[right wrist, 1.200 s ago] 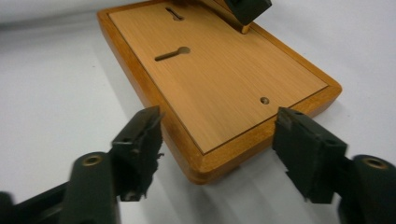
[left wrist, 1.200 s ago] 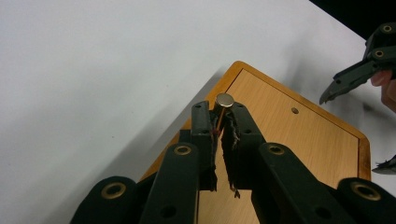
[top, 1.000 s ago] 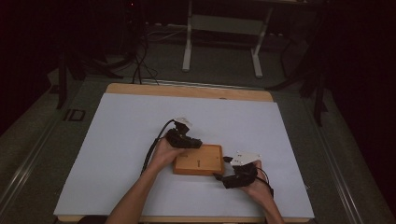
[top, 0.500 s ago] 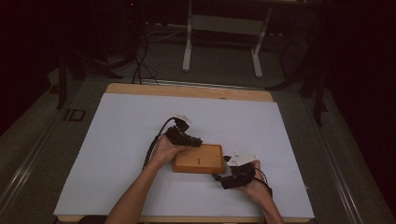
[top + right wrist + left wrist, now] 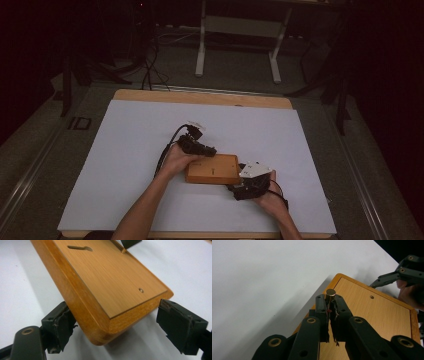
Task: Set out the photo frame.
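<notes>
While left gripper (image 5: 330, 305) pinches brass knob (image 5: 331, 292), right gripper (image 5: 112, 327) has just been opening, box (image 5: 212, 169) corner between jaws, at box's 4 o'clock.

In the right gripper view the box (image 5: 107, 285) runs off the top edge, so its far end is cut away, and a dark jaw tip above it is clipped too. In the left gripper view the peg (image 5: 330, 293) shows just its top; the rest sits hidden between the jaws. The box's near corner lies hidden beneath them.
</notes>
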A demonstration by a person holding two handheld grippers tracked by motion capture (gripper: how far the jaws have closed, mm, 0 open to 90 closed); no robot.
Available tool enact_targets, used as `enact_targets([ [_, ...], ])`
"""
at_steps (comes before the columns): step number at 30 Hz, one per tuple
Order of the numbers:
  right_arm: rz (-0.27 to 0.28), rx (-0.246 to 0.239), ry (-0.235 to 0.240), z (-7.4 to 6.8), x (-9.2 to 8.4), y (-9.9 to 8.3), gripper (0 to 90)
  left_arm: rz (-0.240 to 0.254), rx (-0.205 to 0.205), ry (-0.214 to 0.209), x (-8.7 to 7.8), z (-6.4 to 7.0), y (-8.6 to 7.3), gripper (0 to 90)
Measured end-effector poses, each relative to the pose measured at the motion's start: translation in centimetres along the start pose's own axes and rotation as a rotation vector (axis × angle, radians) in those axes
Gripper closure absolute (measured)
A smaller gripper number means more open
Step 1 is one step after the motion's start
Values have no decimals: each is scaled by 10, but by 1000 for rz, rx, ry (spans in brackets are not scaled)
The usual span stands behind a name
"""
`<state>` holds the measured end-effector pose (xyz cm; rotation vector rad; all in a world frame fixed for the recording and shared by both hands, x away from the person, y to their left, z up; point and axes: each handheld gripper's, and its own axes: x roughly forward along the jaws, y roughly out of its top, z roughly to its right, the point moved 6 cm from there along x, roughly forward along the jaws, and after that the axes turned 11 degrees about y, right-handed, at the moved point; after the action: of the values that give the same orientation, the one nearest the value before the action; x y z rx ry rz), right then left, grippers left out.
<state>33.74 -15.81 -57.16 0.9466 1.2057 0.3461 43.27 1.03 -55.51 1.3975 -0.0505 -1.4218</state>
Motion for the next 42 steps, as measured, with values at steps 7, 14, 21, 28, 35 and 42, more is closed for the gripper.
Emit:
enact_targets([
  [7,42,-17,21,-5,-4,9,162,-50,53,15,-5,6,-1,851],
  [14,55,-42,30,-9,-6,13,159,-59,39,-20,-6,8,-4,851],
  [21,70,-64,60,-16,-5,19,218,-42,40,-23,-5,8,-5,847],
  [28,89,-54,65,-13,-7,20,238,-36,38,-15,-4,8,-5,832],
  [35,121,-20,80,-7,-10,23,282,-37,50,2,-7,8,-6,697],
  [42,126,-15,81,-6,-10,24,293,6,21,10,-19,-2,-11,609],
])
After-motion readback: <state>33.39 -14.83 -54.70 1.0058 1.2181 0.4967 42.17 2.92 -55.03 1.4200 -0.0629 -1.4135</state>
